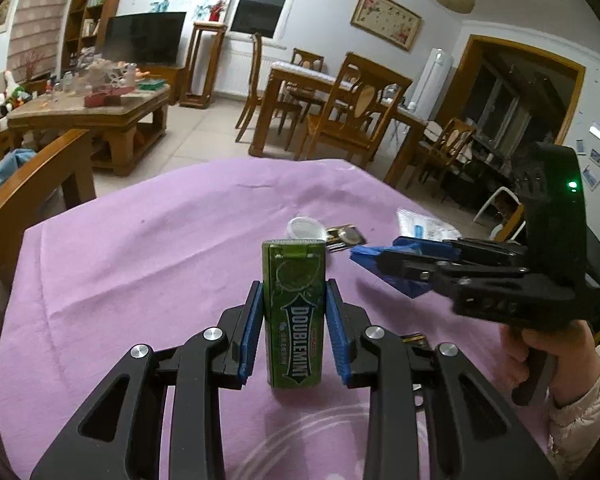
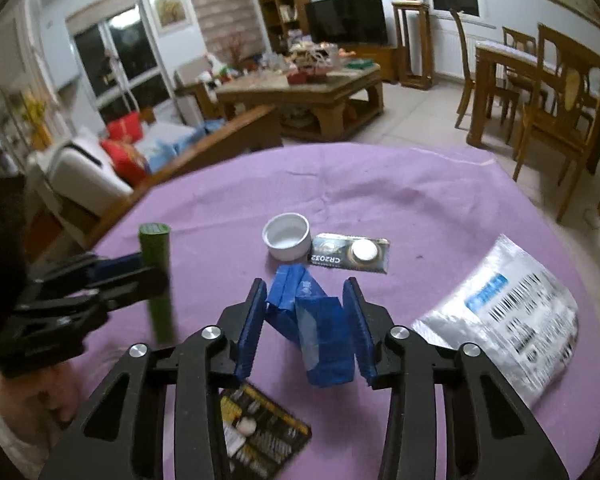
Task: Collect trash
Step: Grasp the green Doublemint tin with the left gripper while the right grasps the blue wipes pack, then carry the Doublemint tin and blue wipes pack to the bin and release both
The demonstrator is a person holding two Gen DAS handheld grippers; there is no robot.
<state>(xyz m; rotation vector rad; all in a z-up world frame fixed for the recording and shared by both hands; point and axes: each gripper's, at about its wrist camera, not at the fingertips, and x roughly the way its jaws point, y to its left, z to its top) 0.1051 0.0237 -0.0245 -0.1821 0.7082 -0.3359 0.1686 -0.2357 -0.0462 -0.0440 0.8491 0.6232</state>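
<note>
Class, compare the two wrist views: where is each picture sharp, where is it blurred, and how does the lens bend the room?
Left wrist view: the green Doublemint gum pack is crisp, the right tool slightly smeared, walls bow at the rim. Right wrist view: the crumpled blue wrapper is fairly sharp; the silver barcode pouch and left tool blur; dark corners frame both.

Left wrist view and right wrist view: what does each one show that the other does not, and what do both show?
Only the left wrist view shows the label of the gum pack and the right hand. Only the right wrist view shows the whole silver pouch and the black-and-yellow card. Both show the purple cloth, white cap, battery card and blue wrapper.
</note>
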